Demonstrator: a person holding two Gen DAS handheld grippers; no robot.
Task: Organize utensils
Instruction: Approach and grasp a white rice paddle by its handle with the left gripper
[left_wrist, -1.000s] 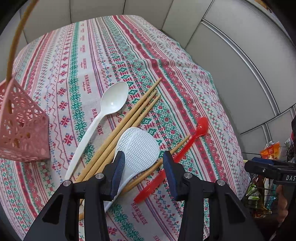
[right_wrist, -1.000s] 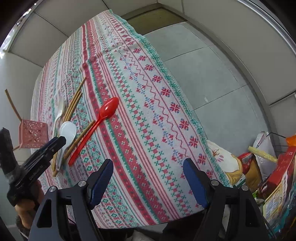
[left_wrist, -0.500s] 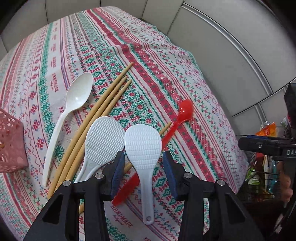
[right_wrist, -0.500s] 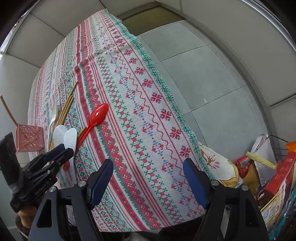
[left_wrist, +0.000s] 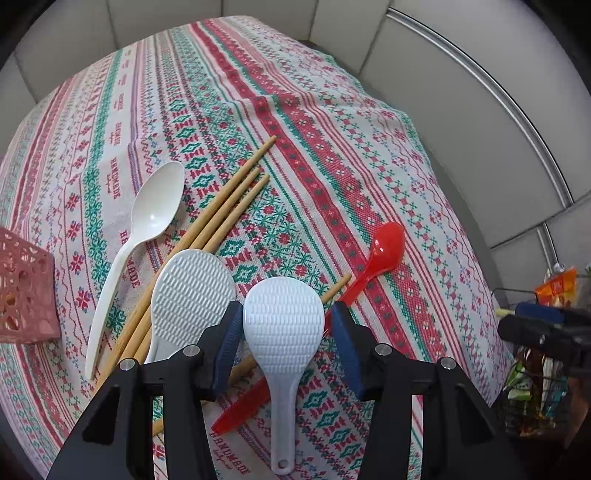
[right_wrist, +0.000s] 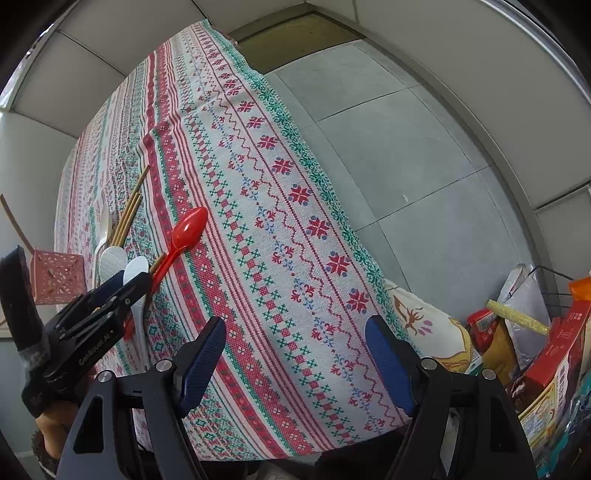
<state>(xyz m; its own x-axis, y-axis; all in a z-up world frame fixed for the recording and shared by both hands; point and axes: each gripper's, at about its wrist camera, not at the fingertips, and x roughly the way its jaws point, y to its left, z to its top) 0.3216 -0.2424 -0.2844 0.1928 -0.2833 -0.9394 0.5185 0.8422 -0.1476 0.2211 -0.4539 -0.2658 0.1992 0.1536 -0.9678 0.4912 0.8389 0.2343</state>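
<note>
Right tool (right_wrist: 295, 354) open, near tablecloth (right_wrist: 258, 221) edge

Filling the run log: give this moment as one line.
left gripper: jaws just opening, straddling rice paddle, no grip | right gripper: open, empty | basket: apart

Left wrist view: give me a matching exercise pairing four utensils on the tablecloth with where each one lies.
Things:
1. red spoon
2. white spoon
3. rice paddle with the hole in its handle
4. pink basket

Places:
A. at the frame's left edge
B. between the left gripper pads
C. left of the three chopsticks
D. farthest right of the utensils

Pairs: 1-D, 2-C, 3-B, 4-A
</note>
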